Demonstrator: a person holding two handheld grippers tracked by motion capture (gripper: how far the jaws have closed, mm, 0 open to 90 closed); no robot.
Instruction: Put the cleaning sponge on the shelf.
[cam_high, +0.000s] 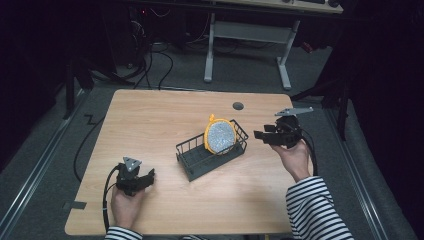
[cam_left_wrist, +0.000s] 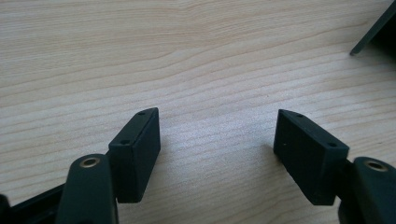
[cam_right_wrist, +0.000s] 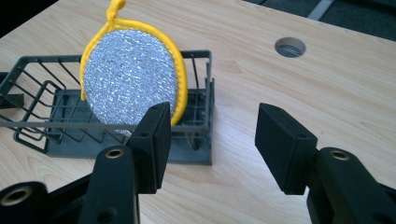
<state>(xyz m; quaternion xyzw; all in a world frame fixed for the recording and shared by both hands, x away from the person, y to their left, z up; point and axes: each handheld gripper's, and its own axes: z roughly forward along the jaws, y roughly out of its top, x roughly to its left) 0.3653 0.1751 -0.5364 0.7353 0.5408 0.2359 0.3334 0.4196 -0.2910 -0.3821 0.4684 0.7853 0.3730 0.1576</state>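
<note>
A round silver scouring pad with a yellow rim (cam_high: 220, 136) (cam_right_wrist: 130, 79) stands upright inside a dark wire basket (cam_high: 192, 157) (cam_right_wrist: 42, 135) at the middle of the wooden table (cam_high: 150, 125). It leans against the basket's right end. My right gripper (cam_high: 260, 135) (cam_right_wrist: 212, 140) hovers just right of the basket, open, with nothing between its jaws. My left gripper (cam_high: 147, 179) (cam_left_wrist: 217, 154) rests low over bare wood near the front left, open and empty.
A round cable hole (cam_high: 238, 106) (cam_right_wrist: 290, 47) sits in the table's far edge. A corner of the basket (cam_left_wrist: 373, 32) shows at the upper right of the left gripper view. Desk legs (cam_high: 247, 50) and cables lie on the floor beyond the table.
</note>
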